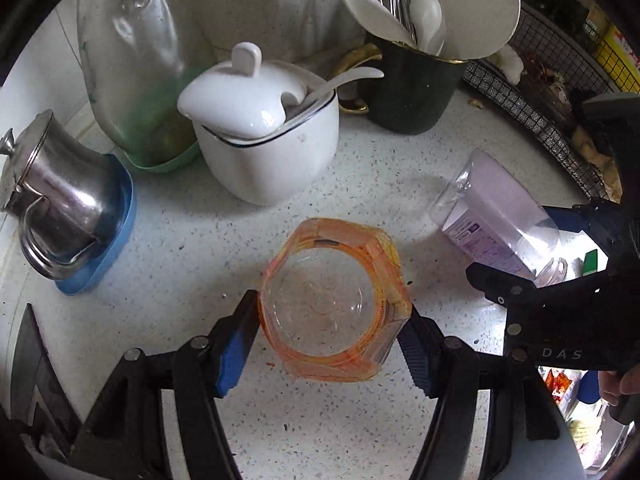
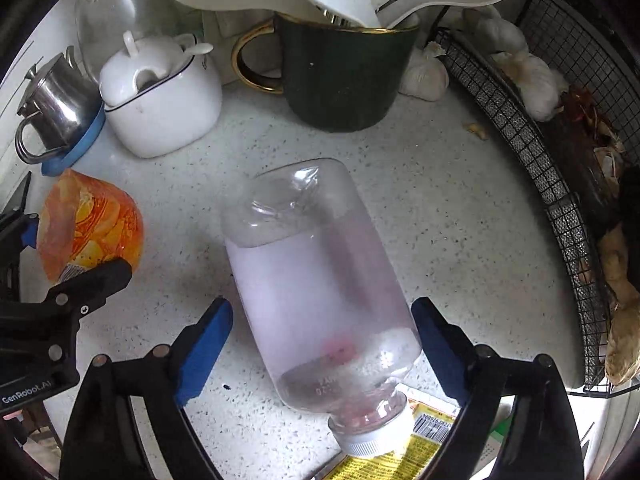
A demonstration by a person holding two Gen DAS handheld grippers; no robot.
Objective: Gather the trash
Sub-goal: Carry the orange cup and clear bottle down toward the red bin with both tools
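Two hand-held grippers worked over the speckled counter (image 1: 168, 248), each set against one piece of trash. The left hand-held gripper (image 1: 332, 320) pointed steeply down and clamped an orange-stained clear jar (image 1: 334, 304) between its blue pads, one pad against each flat side; gripping the flats probably kept the jar from turning. The jar was held mouth-up in the middle of the counter, in front of a white lidded pot (image 1: 264, 136).

The right hand-held gripper (image 2: 322, 344) stood wide, its jaws straddling a clear plastic bottle (image 2: 320, 280) with a white cap (image 2: 372, 436). The left pad showed a gap to the bottle; contact at the right pad could not be confirmed, so no grip was established. The bottle lay on its side, cap toward the near edge, resting partly on a yellow wrapper (image 2: 404, 456). Approaching across the body gave the widest hold.

A green mug (image 2: 344, 80) of utensils and a wire basket (image 2: 560, 216) holding garlic occupied the far and right edges. These appeared to be kept items, not trash.
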